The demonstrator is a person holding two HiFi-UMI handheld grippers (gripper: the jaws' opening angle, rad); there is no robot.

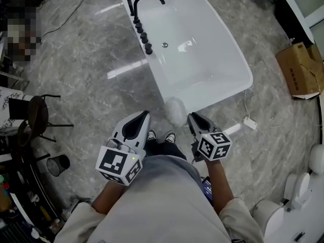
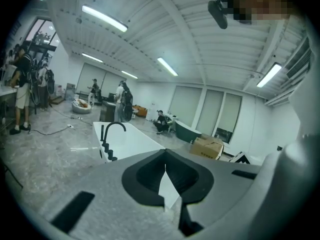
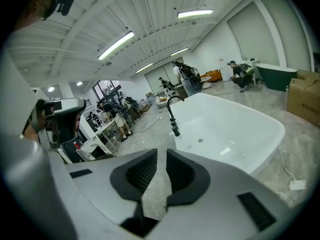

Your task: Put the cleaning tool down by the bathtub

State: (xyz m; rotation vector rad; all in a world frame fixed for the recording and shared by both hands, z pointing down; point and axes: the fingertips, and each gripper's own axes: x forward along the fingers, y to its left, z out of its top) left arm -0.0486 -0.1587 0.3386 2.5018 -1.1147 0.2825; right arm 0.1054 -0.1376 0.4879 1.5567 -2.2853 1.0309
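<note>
A white fluffy cleaning tool (image 1: 175,110) lies on the marble floor against the near end of the white bathtub (image 1: 242,59), just beyond the person's shoes. No gripper touches it. My left gripper (image 1: 145,115) hangs to its left with its tips together and nothing between them (image 2: 165,152). My right gripper (image 1: 193,118) hangs to its right, its jaws a narrow slit apart with only floor showing through (image 3: 161,153). The tub is also ahead in the left gripper view (image 2: 131,140) and in the right gripper view (image 3: 235,126). The tool is hidden in both gripper views.
A black faucet (image 1: 145,3) stands on the tub's left rim. A power strip with its cable (image 1: 249,122) lies right of the tub, a cardboard box (image 1: 299,69) farther right. A black chair (image 1: 37,116) and bin (image 1: 58,163) stand at left, white fixtures (image 1: 298,189) at lower right.
</note>
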